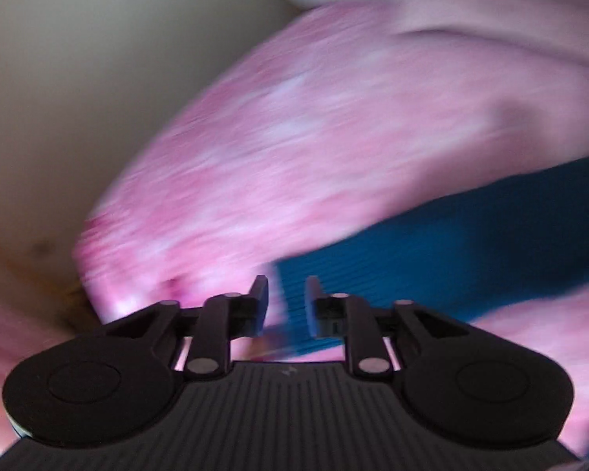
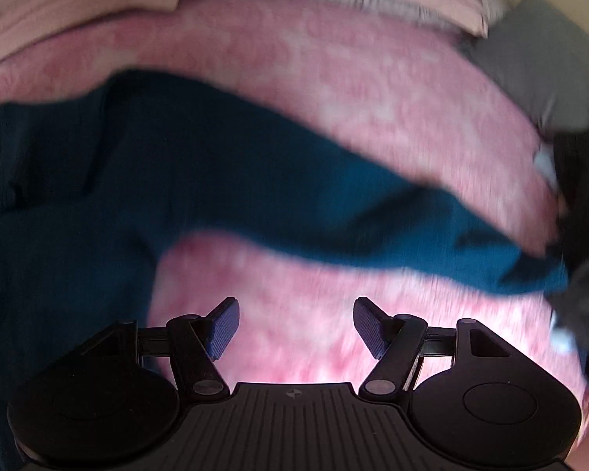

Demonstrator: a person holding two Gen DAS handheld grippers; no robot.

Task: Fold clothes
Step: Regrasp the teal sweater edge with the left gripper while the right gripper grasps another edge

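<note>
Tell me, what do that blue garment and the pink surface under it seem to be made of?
The blue garment looks like a soft ribbed knit: fine parallel ridges show near the left gripper, and it drapes limply. The pink surface appears to be a fuzzy, mottled fleece or plush blanket, matte; motion blur leaves the weave uncertain.

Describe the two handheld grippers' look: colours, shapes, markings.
Both match. The left gripper and right gripper are matte black, each with a ribbed centre plate carrying a small logo, two round disc housings, and linkage arms on silver pivot pins. The finger pads are ribbed blue. No cables or sleeves visible.
</note>
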